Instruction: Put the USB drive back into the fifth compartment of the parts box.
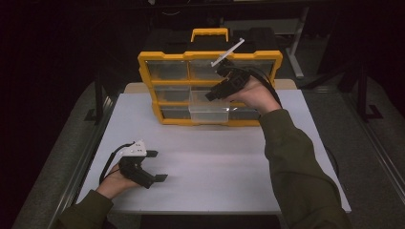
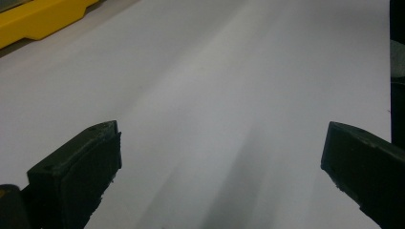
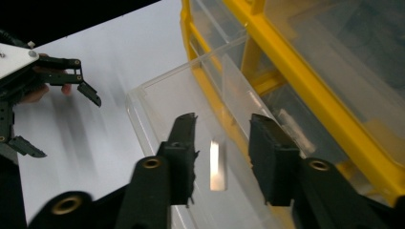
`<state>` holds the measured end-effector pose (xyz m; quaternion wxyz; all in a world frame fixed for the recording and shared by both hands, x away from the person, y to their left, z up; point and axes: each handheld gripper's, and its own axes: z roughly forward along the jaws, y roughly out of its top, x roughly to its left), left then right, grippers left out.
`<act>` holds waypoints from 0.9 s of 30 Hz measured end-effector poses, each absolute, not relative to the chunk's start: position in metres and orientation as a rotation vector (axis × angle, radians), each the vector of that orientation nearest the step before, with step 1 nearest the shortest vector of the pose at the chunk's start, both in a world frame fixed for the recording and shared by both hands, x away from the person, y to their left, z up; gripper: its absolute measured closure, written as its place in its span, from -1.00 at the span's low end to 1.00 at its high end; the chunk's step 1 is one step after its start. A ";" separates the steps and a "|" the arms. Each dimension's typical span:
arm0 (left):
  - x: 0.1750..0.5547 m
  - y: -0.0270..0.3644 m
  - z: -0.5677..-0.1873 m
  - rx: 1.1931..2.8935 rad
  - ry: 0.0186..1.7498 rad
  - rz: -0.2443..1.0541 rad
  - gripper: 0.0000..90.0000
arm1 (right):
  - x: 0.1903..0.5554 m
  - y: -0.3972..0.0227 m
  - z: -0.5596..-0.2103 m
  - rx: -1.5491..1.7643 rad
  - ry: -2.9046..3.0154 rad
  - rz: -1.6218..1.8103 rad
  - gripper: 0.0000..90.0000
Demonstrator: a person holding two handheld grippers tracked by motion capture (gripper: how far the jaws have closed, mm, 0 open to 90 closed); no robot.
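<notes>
The right gripper [image 3: 222, 129] hovered over the pulled-out clear drawer [image 1: 208, 111] of the yellow organizer [image 1: 210, 56], jaws parted, pressing nothing; a small pale object between them was too blurred to identify. The left gripper [image 1: 156, 165] rested on the white table [image 1: 215, 167], jaws wide apart, empty.

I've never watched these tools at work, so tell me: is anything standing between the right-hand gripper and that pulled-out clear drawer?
Nothing visible does. The right gripper hangs just above the clear drawer, which sticks out of the yellow organizer. Its jaws stand apart with nothing pressed between them, a small silvery piece showing in the gap. The left gripper hovers far off over the table.
</notes>
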<state>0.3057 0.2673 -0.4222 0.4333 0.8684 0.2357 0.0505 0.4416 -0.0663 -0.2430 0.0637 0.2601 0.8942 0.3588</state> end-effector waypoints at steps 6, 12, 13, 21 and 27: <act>0.306 0.267 -0.422 2.167 0.587 0.126 -1.00 | 0.434 -0.078 -0.235 0.802 2.666 1.105 0.16; 0.306 0.267 -0.422 2.164 0.589 0.127 -1.00 | 0.429 -0.088 -0.233 0.818 2.635 1.126 0.01; 0.306 0.267 -0.422 2.164 0.589 0.128 -1.00 | 0.427 -0.090 -0.233 0.822 2.629 1.124 -0.03; 0.306 0.267 -0.422 2.165 0.590 0.128 -1.00 | 0.416 -0.105 -0.234 0.845 2.584 1.151 -0.26; 0.306 0.267 -0.422 2.165 0.589 0.128 -1.00 | 0.406 -0.113 -0.240 0.862 2.555 1.174 -0.47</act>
